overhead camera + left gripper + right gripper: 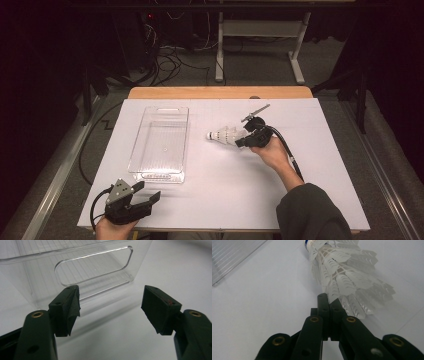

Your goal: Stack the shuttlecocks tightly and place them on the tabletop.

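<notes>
Desk [320, 200] covered in white, seen from above, with two hand-held tools working over it. Largest thing on it is a clear plastic bin [161, 142], rectangular, with a cut-out handle in each short end, lying left of centre and looking empty. It seems stiff and light, with smooth walls that could slip; the handle slot or the rim would be the surest place to grip it.

Left claw [148, 192] rests at the near left corner of the desk, just short of the bin's near end. Its jaws stand wide apart with nothing between them, pointing at the handle slot.

Right claw [242, 141] sits right of centre, held by a hand [272, 151]. Its jaws are pressed together on the skirt edge of a white shuttlecock [225, 135], which lies near the bin's right side with its rounded nose pointing toward the bin.

Shuttlecock, judged by its look, is very light and fragile. The feathered skirt would bend or crush under a hard squeeze; the firm nose is the safer hold, though small and rounded.
</notes>
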`<act>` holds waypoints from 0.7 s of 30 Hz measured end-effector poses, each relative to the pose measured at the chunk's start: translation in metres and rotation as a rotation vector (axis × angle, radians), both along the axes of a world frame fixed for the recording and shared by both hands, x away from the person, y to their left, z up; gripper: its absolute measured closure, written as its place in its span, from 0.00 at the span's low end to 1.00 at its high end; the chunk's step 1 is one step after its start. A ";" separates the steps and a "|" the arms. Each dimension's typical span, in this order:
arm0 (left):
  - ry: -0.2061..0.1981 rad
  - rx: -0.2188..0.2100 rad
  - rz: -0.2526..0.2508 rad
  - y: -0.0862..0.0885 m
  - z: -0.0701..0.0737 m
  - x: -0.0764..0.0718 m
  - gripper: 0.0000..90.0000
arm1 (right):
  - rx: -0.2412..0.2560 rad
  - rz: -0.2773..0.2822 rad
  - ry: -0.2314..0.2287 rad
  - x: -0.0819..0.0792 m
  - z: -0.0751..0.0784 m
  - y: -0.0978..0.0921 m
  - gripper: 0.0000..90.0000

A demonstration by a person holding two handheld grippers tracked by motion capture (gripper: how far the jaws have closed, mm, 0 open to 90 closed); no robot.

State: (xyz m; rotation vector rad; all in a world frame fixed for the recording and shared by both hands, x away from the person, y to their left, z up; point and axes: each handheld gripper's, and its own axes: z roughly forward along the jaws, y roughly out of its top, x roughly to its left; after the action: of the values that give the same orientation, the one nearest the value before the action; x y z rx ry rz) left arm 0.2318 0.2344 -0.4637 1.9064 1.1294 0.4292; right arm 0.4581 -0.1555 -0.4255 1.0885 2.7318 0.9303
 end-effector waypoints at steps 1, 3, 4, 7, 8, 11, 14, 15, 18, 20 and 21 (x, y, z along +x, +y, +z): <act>0.000 0.000 0.000 0.000 0.000 0.000 0.35 | 0.001 0.002 -0.001 0.000 0.000 0.000 1.00; -0.001 0.000 0.000 0.000 0.000 0.000 0.35 | 0.000 -0.003 0.002 0.001 0.000 0.000 1.00; -0.001 0.000 0.000 0.000 0.000 0.000 0.35 | 0.001 -0.003 0.001 0.001 0.000 0.000 1.00; -0.001 0.000 0.000 0.000 0.000 0.000 0.35 | 0.000 -0.004 0.000 0.002 0.000 0.000 1.00; -0.001 0.000 0.000 0.000 0.000 0.000 0.35 | 0.001 0.000 -0.002 0.003 0.000 0.000 1.00; -0.001 0.000 0.001 0.000 0.000 0.000 0.35 | 0.003 0.001 -0.005 0.003 -0.001 0.001 1.00; -0.002 0.000 0.002 0.000 0.000 0.000 0.35 | 0.001 -0.001 -0.004 0.004 -0.001 0.002 1.00; -0.002 0.000 0.002 0.000 0.000 0.000 0.35 | 0.002 -0.006 0.000 0.004 -0.001 0.002 1.00; -0.002 0.000 0.001 0.000 0.000 0.000 0.35 | 0.002 -0.003 -0.001 0.004 -0.001 0.002 1.00; -0.003 0.000 0.002 0.000 0.000 0.000 0.35 | 0.002 -0.006 0.003 0.004 -0.001 0.002 1.00; -0.002 0.000 0.002 0.000 0.000 0.000 0.35 | 0.003 -0.007 0.003 0.005 -0.001 0.002 1.00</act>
State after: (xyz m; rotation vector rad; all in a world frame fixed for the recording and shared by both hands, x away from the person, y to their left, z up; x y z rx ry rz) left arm 0.2315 0.2347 -0.4634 1.9042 1.1297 0.4322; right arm 0.4628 -0.1531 -0.4268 1.0996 2.7279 0.9333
